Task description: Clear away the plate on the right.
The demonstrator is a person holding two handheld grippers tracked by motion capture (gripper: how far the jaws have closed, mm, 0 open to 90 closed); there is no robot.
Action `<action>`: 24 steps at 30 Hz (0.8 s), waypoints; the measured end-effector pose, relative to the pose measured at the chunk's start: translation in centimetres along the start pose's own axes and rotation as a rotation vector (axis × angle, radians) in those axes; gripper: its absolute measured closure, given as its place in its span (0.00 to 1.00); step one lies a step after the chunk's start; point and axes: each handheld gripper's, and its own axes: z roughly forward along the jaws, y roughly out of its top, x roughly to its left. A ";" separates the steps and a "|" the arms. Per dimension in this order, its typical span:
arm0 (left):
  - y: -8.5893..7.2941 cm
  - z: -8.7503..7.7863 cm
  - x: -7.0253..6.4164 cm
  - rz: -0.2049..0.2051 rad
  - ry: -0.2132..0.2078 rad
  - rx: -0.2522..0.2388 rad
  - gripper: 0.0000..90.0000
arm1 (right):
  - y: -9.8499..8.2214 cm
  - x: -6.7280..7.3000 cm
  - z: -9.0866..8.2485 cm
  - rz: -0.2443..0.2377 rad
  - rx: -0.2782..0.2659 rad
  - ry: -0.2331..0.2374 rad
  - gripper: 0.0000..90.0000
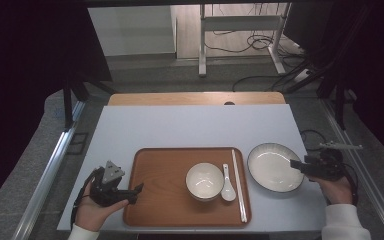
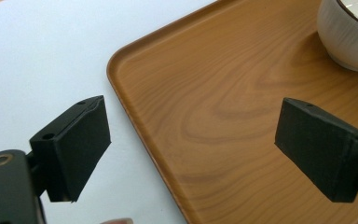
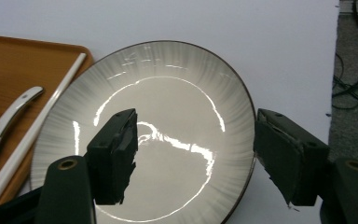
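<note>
Two hand-held grippers gape empty: we see the left hand-held gripper (image 2: 193, 154) straddling the tray (image 2: 223, 116) edge, the right hand-held gripper (image 3: 193, 158) straddling the plate (image 3: 168, 88) rim. Bowl (image 2: 349, 32) partly cropped.

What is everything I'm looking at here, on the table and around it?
tray: one, brown wood grain, on the near middle of the table
bowl: one, white, on the tray
spoon: one, white, on the tray just right of the bowl
chopsticks: a white pair, lying along the tray's right edge
plate: one, white with a dark rim, on the table right of the tray
table: one, pale grey top, wooden strip at the far edge
left gripper: one, black, open, jaws either side of the tray's left rim
right gripper: one, black, open, at the plate's right edge
hands: two, white sleeves
</note>
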 end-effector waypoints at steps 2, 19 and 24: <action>0.0 0.0 0.1 -0.003 -0.002 0.001 0.11 | 0.1 -0.2 0.2 0.006 0.000 0.001 0.36; 0.0 -0.3 0.2 -0.014 0.013 -0.010 0.11 | 0.2 -2.2 2.4 0.091 0.106 -0.027 0.44; 0.0 -0.4 0.3 -0.018 0.016 -0.012 0.11 | 0.2 -2.6 3.2 0.095 0.145 0.000 0.51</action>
